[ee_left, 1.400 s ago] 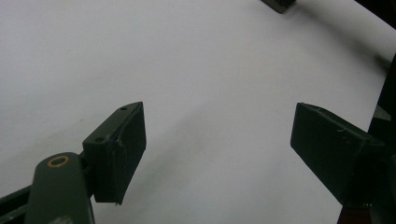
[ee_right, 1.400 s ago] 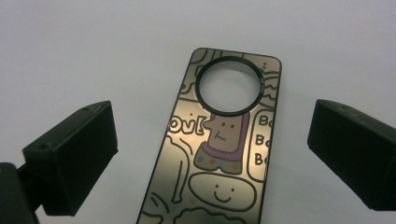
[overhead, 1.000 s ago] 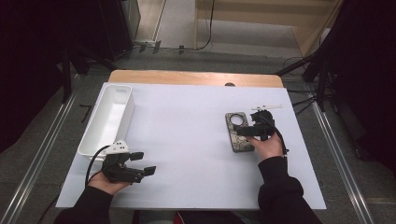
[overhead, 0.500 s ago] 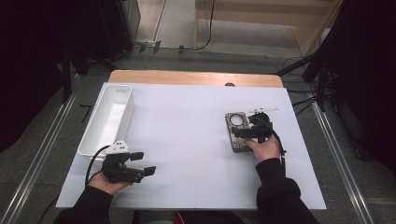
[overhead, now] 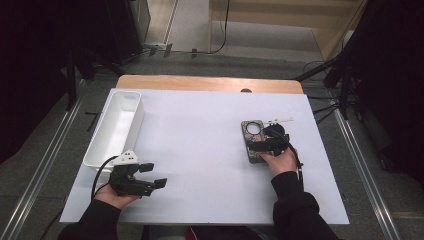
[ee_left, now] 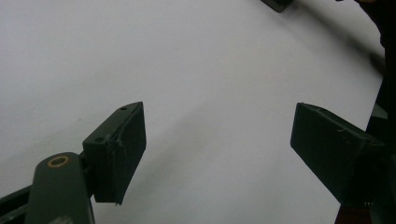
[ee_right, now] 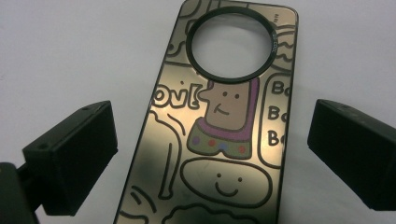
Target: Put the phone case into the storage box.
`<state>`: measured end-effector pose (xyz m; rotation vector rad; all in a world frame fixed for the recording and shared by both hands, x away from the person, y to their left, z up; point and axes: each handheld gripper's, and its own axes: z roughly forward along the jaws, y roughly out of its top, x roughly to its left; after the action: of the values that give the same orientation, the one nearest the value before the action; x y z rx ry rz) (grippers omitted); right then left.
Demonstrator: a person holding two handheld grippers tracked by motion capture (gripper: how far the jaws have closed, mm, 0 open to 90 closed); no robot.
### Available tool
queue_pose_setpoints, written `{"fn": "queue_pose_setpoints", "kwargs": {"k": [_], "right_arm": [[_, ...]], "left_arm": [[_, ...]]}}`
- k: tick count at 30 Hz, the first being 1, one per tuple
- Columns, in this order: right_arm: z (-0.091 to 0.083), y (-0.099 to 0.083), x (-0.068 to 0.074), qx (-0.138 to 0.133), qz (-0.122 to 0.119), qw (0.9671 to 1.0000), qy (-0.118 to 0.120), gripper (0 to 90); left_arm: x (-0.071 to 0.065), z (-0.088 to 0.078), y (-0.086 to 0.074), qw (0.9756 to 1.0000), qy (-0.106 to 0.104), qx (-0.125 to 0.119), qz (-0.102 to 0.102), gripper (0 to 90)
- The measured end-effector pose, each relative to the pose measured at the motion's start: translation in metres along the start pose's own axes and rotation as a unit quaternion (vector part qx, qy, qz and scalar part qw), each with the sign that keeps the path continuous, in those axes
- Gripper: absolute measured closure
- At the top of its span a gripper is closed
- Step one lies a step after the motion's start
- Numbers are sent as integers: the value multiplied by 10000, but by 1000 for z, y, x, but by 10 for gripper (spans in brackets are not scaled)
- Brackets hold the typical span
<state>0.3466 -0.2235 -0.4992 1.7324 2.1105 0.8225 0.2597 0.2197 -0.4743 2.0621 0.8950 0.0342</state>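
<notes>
A gold phone case point(ee_right: 219, 154) with cartoon drawings and a round black-ringed camera hole lies flat on the white table. In the high view the phone case point(overhead: 250, 129) sits at the right of the table. My right gripper point(ee_right: 215, 121) hovers just over it, open, with one jaw on each side of the case's long edges; the right gripper point(overhead: 259, 145) covers the case's near end. My left gripper point(overhead: 154, 175) rests at the front left, open with nothing between its jaws. In its own view the left gripper point(ee_left: 219, 130) faces bare table.
A long white tray point(overhead: 116, 127) stands along the left edge of the white table point(overhead: 200, 150). A thin white stick point(overhead: 280, 120) lies just beyond the phone case. Dark cables and stands surround the table on the floor.
My right gripper has shifted slightly nearer and to the left over the phone case. The left gripper has stayed still.
</notes>
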Motion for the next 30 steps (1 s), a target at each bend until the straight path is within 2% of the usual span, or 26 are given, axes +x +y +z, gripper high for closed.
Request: {"fn": "queue_pose_setpoints", "kwargs": {"k": [18, 30], "right_arm": [[15, -8, 7, 254, -23, 9996, -146, 5], [18, -12, 15, 170, -219, 9984, -485, 10]], "left_arm": [[0, -1, 0, 10000, 11, -46, -19, 182], [1, -1, 0, 10000, 16, -51, -32, 182]]}}
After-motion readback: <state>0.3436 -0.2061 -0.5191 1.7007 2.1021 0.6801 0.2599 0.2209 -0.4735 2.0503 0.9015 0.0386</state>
